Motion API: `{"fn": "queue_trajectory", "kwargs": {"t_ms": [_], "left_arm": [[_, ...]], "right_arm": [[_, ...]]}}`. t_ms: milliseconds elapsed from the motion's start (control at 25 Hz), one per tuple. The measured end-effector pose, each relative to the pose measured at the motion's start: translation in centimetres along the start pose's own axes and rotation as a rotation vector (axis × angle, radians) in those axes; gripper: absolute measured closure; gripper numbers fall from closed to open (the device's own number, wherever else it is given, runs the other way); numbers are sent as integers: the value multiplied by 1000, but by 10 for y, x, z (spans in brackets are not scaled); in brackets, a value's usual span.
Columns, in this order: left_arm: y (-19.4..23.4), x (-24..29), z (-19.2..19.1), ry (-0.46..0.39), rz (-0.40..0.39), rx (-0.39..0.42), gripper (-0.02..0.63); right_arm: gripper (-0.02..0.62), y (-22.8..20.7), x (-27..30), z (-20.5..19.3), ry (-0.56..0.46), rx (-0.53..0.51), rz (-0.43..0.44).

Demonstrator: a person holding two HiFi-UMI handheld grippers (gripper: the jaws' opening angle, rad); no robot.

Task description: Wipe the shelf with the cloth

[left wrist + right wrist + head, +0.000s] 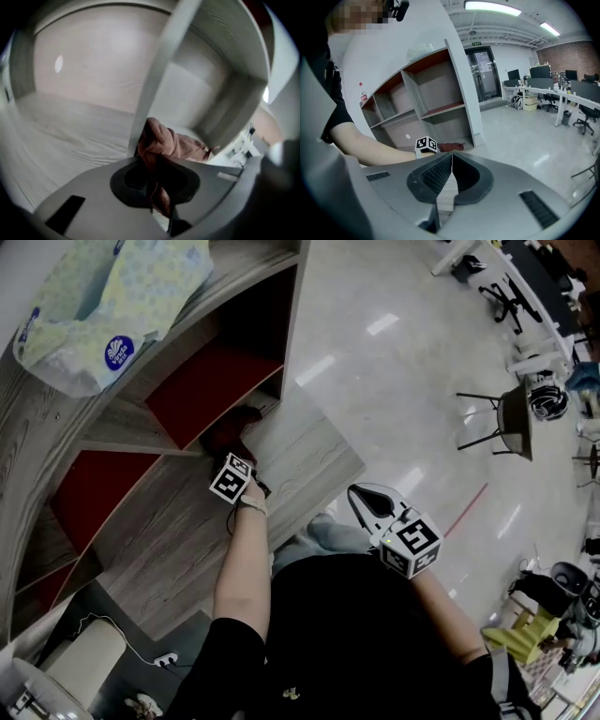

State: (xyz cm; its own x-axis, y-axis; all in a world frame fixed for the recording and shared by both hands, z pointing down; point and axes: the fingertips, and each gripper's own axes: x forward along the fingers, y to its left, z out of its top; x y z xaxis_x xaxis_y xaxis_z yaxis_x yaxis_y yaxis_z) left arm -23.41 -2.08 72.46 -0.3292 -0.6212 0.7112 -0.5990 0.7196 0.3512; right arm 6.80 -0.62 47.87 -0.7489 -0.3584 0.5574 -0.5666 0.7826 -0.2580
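A dark red cloth (228, 431) lies on the low board of a grey wooden shelf unit (178, 521) with red back panels. My left gripper (236, 461) reaches into the open bay and is shut on the cloth. In the left gripper view the cloth (165, 140) bunches up between the jaws and rests on the shelf board (61, 126), next to an upright divider (157, 75). My right gripper (373, 503) is shut on nothing and hangs over the floor near the person's body. The right gripper view shows its jaws (451, 155) closed, with the cloth (451, 146) far ahead.
A plastic pack of tissues (103, 306) lies on top of the shelf unit. A chair (506, 420) stands on the glossy floor to the right. Desks and office chairs (562, 96) line the far side. A power strip (167, 659) lies on the floor at bottom left.
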Motion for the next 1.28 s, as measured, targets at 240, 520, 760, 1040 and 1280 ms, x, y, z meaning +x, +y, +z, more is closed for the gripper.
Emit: {"fn": "queue_trajectory", "kwargs": {"t_ms": [240, 520, 760, 1040, 1280], "left_arm": [[-3, 0, -4, -21, 29, 205, 574], [4, 0, 5, -37, 70, 225, 574], [1, -20, 18, -103, 89, 193, 574], [1, -50, 38, -143, 75, 115, 574], [-11, -73, 56, -174, 39, 97, 574]], "right_arm": [[595, -9, -10, -2, -10, 11, -25], [595, -14, -20, -7, -9, 27, -51], [595, -13, -20, -6, -20, 35, -44], [595, -10, -15, 0, -40, 31, -6], [595, -6, -7, 6, -48, 23, 45]]}}
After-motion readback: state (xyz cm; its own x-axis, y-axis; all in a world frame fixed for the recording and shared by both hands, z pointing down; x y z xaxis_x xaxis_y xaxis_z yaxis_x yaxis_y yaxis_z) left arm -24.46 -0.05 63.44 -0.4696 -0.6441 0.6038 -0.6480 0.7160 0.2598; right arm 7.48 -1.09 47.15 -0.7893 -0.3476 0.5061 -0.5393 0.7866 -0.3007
